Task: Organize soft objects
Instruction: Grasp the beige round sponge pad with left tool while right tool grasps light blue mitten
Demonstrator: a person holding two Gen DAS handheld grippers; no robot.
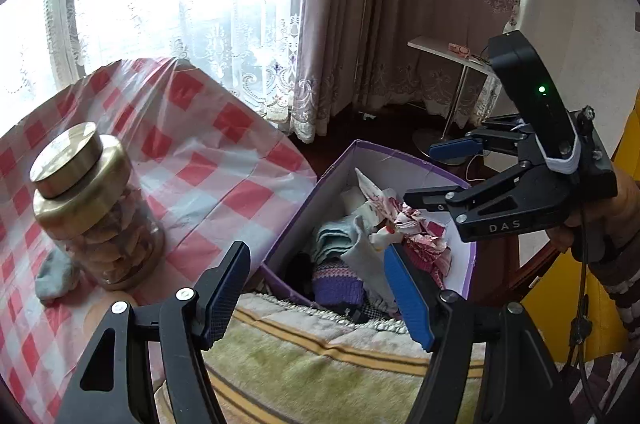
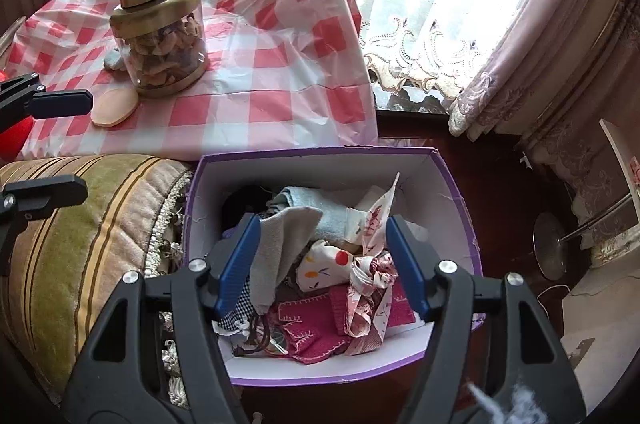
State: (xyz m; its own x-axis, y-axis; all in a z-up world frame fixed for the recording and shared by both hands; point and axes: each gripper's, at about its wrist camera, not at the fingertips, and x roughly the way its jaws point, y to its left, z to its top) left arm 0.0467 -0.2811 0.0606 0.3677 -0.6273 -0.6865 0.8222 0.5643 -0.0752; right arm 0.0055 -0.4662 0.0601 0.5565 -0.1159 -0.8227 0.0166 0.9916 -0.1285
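Lace curtains (image 1: 224, 23) are glowing behind the checked tabletop (image 1: 208, 159), and just below my two tools the purple box (image 2: 400, 159) is sitting against a striped cushion (image 2: 80, 216). I am holding my right tool (image 2: 320, 264) over the box with its jaws apart; a grey cloth (image 2: 280, 244) is draping against its left finger, but nothing is pinched. My left tool (image 1: 316, 288) is also standing apart and empty, pointing at the box's near edge. Inside, socks and fabric scraps (image 2: 360, 264) are lying heaped and tangled. One grey sock (image 1: 54, 278) is lying on the tabletop to the left of my left tool, behind a glass jar (image 1: 96, 207) with a brass lid.

I am judging the risks: the grey cloth may be clinging to my finger pad and could trail out as I lift away, and reaching for the sock could knock the jar, since the two are touching.
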